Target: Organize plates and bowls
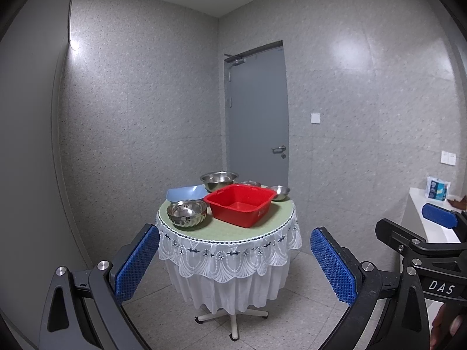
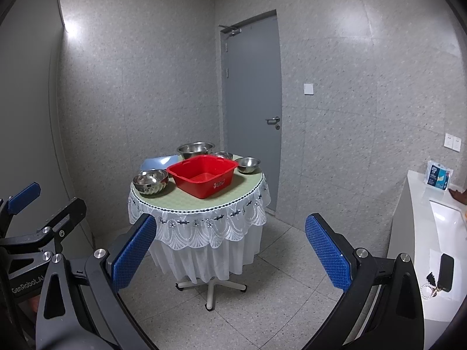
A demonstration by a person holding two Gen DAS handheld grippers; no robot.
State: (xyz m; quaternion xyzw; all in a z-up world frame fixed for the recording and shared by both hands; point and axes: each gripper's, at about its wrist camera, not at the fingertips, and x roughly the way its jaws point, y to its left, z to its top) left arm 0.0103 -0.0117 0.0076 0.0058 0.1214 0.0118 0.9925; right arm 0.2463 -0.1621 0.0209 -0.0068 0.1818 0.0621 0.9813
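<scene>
A round table (image 1: 264, 229) (image 2: 175, 202) with a lace cloth stands ahead. On it sit a red plastic tub (image 1: 240, 204) (image 2: 202, 175), a ribbed steel bowl (image 1: 186, 213) (image 2: 150, 181) at front left, a large steel bowl (image 1: 219, 180) (image 2: 195, 149) at the back, a small steel bowl (image 1: 280, 192) (image 2: 248, 164) at right, another small bowl (image 1: 250, 183) (image 2: 222, 155) behind the tub, and a light blue plate (image 1: 185, 193) (image 2: 159, 162) at left. My left gripper (image 1: 235, 242) and right gripper (image 2: 230, 230) are open, empty, well short of the table.
A grey door (image 1: 256, 110) (image 2: 251, 93) stands behind the table. A white counter (image 2: 420, 233) with a sink, a tissue pack (image 2: 439, 176) and a phone with keys (image 2: 445, 271) runs along the right. The floor is tiled.
</scene>
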